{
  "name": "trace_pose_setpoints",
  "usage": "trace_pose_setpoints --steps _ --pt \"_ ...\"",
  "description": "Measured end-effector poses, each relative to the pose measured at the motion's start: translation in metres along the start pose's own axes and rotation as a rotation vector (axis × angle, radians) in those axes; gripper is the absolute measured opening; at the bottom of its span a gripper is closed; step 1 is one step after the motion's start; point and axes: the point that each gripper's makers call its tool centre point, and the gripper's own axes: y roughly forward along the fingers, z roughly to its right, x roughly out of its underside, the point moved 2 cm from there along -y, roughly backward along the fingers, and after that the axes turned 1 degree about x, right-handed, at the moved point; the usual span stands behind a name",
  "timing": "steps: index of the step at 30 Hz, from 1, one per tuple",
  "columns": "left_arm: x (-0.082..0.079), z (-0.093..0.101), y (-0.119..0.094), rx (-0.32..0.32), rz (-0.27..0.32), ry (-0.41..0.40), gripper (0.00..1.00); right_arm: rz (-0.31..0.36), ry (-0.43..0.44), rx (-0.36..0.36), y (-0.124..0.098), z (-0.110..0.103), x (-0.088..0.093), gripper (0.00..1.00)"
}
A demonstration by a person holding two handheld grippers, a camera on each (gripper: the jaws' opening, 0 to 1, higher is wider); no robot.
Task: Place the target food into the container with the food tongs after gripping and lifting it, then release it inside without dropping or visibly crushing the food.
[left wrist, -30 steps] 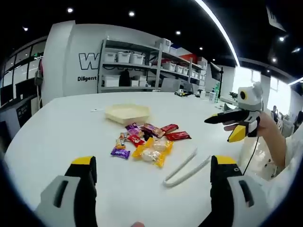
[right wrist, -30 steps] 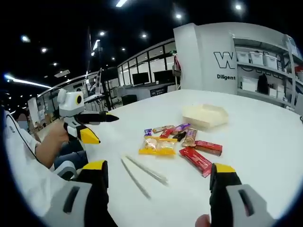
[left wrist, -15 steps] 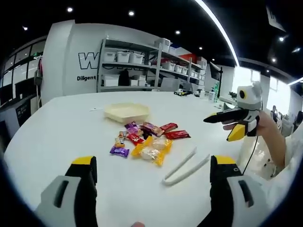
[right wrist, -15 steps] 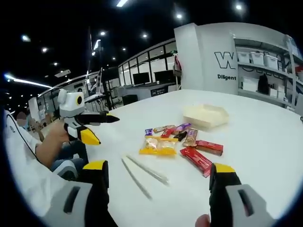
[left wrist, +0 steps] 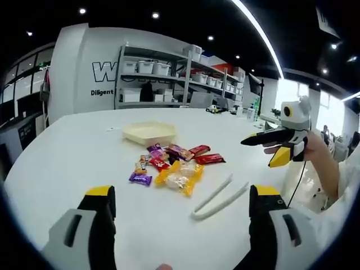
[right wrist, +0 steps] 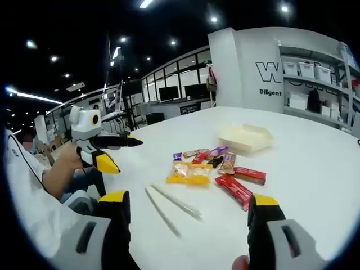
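White food tongs (left wrist: 219, 197) (right wrist: 169, 205) lie flat on the white table, just right of a pile of wrapped snacks. The pile holds a yellow bag (left wrist: 180, 177) (right wrist: 188, 172), red bars (left wrist: 210, 159) (right wrist: 235, 188) and a purple candy (left wrist: 140, 178). Beyond it sits a shallow cream container (left wrist: 149, 132) (right wrist: 246, 136) with nothing inside. My left gripper (left wrist: 182, 194) (right wrist: 128, 156) hangs open above the near table, short of the pile. My right gripper (right wrist: 188, 198) (left wrist: 257, 153) is open too, held off the table's edge, with nothing in it.
The round white table (left wrist: 67, 152) has bare surface all around the pile. A hand and sleeve (left wrist: 326, 169) hold the right gripper past the table's edge. Shelving with white bins (left wrist: 169, 79) stands far behind.
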Motion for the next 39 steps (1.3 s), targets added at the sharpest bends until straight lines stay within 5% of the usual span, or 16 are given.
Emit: trace_pose_setpoints --steps 39 --pt "0.0004 0.0017 0.0020 0.007 -0.006 0.004 0.96 -0.006 -0.010 0.007 0.0004 0.0015 0.0002 0.81"
